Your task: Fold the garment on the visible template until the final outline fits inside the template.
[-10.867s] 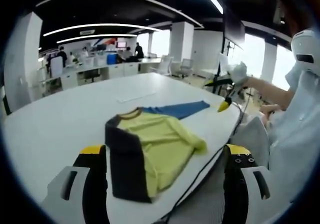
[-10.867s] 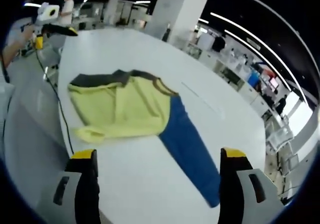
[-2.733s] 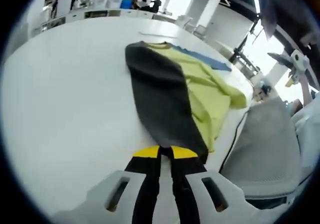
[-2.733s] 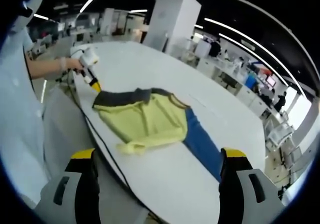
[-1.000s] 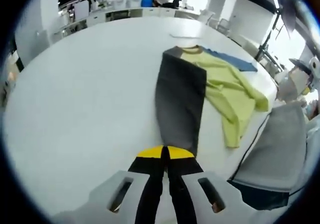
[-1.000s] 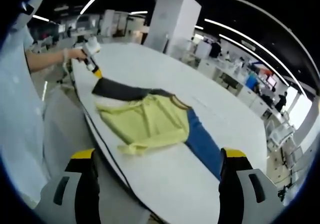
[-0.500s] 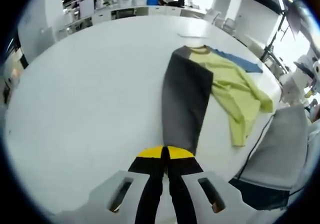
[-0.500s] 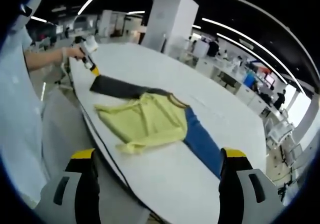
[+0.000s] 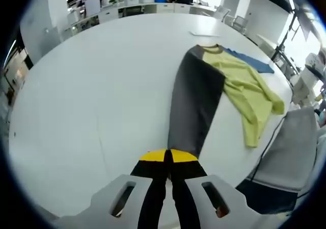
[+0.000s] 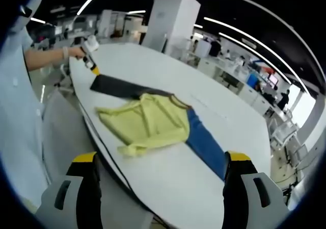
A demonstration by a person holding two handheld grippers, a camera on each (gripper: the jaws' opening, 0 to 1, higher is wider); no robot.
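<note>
A long-sleeved garment lies on the white table [image 9: 91, 86]. Its yellow body [image 9: 244, 88] is bunched up, one sleeve is dark grey [image 9: 196, 99] and the other is blue [image 9: 250, 61]. My left gripper [image 9: 168, 157] is shut on the cuff of the grey sleeve, which stretches straight away from it. In the right gripper view the yellow body [image 10: 147, 122] sits mid-table with the grey sleeve [image 10: 119, 88] drawn out to the left gripper [image 10: 94, 68] and the blue sleeve [image 10: 204, 142] reaching right. My right gripper [image 10: 160, 188] hangs open over the table's near edge, apart from the cloth.
A dark cable [image 10: 102, 142] runs along the near table edge. A grey chair [image 9: 285, 152] stands beside the table. A thin white sheet [image 9: 206, 33] lies beyond the collar. Desks, pillars and people fill the office behind.
My left gripper has pulled the grey sleeve outward, away from the yellow body, so it now lies long and straight. The right gripper has stayed put, open.
</note>
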